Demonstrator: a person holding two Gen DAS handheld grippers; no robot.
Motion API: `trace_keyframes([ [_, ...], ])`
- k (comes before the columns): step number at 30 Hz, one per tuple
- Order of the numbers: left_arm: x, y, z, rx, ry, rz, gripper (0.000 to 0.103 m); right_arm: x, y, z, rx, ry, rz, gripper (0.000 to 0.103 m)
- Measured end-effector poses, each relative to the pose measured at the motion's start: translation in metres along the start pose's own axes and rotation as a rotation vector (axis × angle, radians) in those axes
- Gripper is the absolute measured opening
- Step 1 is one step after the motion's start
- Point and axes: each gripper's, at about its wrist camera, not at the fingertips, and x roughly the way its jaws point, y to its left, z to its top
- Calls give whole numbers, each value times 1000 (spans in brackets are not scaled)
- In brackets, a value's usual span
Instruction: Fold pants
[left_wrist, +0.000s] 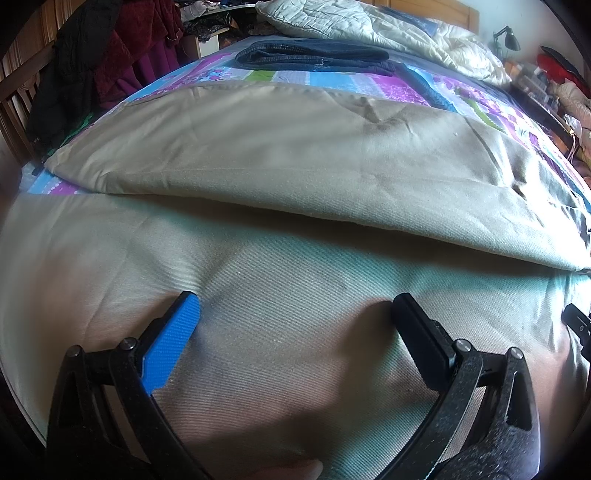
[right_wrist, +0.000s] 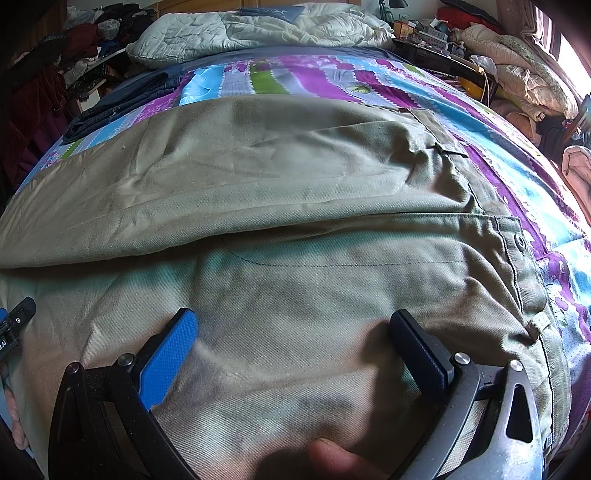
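**Khaki trousers spread on the bed, both grippers wide apart**

Khaki cotton twill pants (left_wrist: 295, 236) lay flat across a patchwork bedspread of purple, blue and green stripes (left_wrist: 258, 75), filling the space under and ahead of both pairs of jaws. The left gripper (left_wrist: 295, 306) had its jaws spread wide, one blue textured pad (left_wrist: 171, 343) and one black pad on either side of bare cloth, gripping nothing. Ahead of those jaws one trouser leg lay over the other, its edge casting a dark seam of shadow.

The right gripper (right_wrist: 293, 323) was likewise spread wide with nothing between its pads. Right of its jaws ran the waistband with a metal snap button (right_wrist: 520, 243) and a belt loop. Beyond both jaws lay folded dark blue denim jeans (left_wrist: 314, 55), and farther off a crumpled cream quilt (left_wrist: 388, 29). A fingertip (right_wrist: 332, 458) showed below the right jaws.
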Motion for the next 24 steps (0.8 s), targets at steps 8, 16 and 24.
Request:
trace_keyframes([
  [8, 1, -2, -1, 4, -2, 5, 103, 0, 0, 0, 1, 0, 1, 103],
  [16, 0, -2, -1, 3, -2, 4, 103, 0, 0, 0, 1, 0, 1, 103],
  [24, 0, -2, -1, 1, -2, 2, 103, 0, 0, 0, 1, -1, 2, 103],
])
